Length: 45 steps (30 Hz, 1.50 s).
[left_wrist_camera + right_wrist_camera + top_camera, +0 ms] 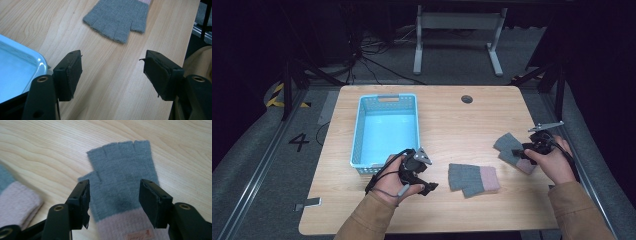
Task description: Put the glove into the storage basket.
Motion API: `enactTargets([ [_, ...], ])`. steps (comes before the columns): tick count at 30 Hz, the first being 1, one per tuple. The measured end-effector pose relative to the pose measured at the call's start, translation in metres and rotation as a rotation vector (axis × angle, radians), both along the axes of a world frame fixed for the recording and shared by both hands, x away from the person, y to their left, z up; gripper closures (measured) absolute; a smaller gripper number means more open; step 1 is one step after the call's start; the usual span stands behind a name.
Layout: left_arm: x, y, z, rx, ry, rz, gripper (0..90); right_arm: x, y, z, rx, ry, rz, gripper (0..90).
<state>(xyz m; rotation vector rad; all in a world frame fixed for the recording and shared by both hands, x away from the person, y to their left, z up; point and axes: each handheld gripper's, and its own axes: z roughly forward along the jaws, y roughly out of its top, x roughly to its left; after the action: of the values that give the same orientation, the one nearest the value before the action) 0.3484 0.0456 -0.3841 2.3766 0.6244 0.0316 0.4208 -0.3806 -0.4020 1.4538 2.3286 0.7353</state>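
Two grey fingerless gloves with pink cuffs lie flat on the wooden table (462, 120). One glove (473, 179) rests near the front centre and also appears in the left gripper view (117, 17). The other glove (508, 145) lies at the right, under my right gripper (518, 152). In the right gripper view that gripper (115, 185) stands open just over this glove (125, 167), pads apart from the knit. My left gripper (428, 187) hovers beside the blue basket (384, 130), open (113, 56) with bare wood between its jaws.
The basket's corner (20, 67) sits close to my left jaw. A second glove's pink cuff (17, 200) lies left of the right gripper. A round cable hole (467, 99) marks the table's far side. A white table frame (457, 30) stands on the floor beyond.
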Motion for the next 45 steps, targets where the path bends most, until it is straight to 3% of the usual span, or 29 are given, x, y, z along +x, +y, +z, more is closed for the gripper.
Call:
enactTargets([
  [11,0.001,0.001,0.000,-0.003,0.007,0.000,31.7,0.026,-0.001,-0.018,-0.022,0.051,-0.033,37.6],
  [17,0.001,0.002,-0.001,-0.007,0.008,0.003,31.6,0.028,-0.001,-0.027,-0.049,0.084,-0.033,35.1],
  [24,0.000,0.000,0.000,-0.005,0.005,0.000,31.6,0.028,0.002,-0.030,-0.071,0.085,-0.037,37.1],
  [28,0.001,0.000,-0.001,0.003,0.004,-0.006,31.6,0.029,0.003,-0.029,-0.077,0.098,-0.048,45.0],
  [37,0.000,0.000,0.000,-0.005,0.004,-0.001,31.6,0.030,0.009,-0.026,-0.071,0.122,-0.031,74.5],
  [45,0.000,0.001,0.000,-0.006,0.003,0.001,31.5,0.030,0.009,-0.026,-0.063,0.121,-0.036,77.4],
])
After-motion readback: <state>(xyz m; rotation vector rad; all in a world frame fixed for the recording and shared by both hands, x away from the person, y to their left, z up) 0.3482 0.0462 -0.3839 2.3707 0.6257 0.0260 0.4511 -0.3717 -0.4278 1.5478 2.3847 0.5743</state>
